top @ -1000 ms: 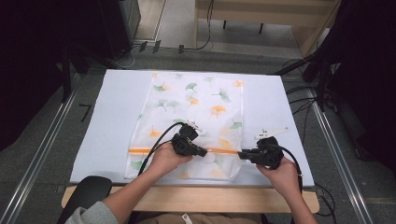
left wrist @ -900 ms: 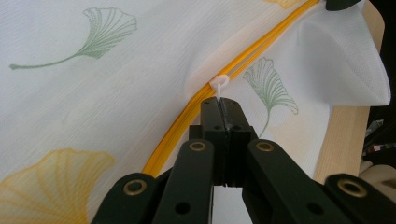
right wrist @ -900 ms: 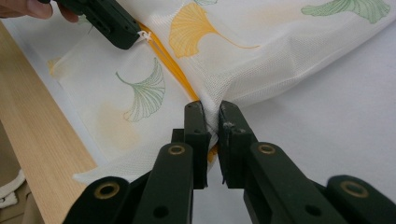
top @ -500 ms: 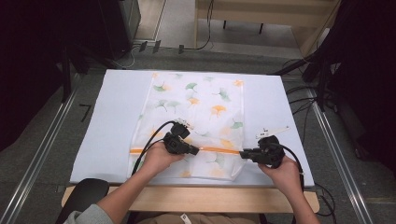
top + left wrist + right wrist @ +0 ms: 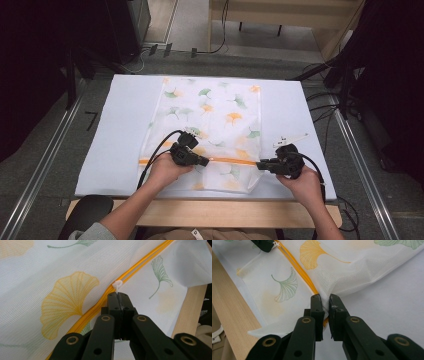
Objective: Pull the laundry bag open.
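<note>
A white mesh bag (image 5: 210, 115) printed with ginkgo leaves lies flat on the table, an orange zipper (image 5: 230, 160) running across its near part. My left gripper (image 5: 206, 162) is shut on the zipper's small white pull (image 5: 117, 285), with its jaw tips (image 5: 120, 296) pressed together on the tab. At the bag's right edge my right gripper (image 5: 260, 165) is shut on the mesh at the end of the zipper (image 5: 297, 265); the fabric is pinched between its jaws (image 5: 325, 300). The left gripper (image 5: 263, 245) also appears far off in the right gripper view.
The bag rests on a white mat (image 5: 115, 130) over a wooden tabletop whose front edge (image 5: 200, 212) runs beside my forearms. A small white object (image 5: 290, 140) lies just beyond the right gripper. Cables and dark equipment surround the table.
My left gripper has slid a little to the left along the zipper with the pull in it. The right gripper has kept still on the bag's edge.
</note>
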A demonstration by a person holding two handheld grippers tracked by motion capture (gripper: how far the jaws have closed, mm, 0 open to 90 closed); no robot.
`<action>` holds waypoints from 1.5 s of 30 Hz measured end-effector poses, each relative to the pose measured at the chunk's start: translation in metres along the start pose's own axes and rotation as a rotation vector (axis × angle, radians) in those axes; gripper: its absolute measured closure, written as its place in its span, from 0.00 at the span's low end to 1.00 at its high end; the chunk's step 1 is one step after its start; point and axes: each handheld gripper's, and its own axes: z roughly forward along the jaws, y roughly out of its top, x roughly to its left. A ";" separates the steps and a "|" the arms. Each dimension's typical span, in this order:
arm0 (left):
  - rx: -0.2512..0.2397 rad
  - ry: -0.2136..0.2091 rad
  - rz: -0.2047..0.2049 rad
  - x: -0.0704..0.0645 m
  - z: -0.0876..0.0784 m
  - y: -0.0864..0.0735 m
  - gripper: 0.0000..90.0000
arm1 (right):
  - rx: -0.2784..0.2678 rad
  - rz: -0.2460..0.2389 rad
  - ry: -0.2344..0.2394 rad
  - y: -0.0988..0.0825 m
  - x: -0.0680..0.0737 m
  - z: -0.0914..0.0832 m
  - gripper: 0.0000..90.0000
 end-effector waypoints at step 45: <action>0.016 0.010 -0.052 0.022 -0.027 -0.018 1.00 | 0.019 0.009 -0.001 -0.001 -0.004 0.002 0.95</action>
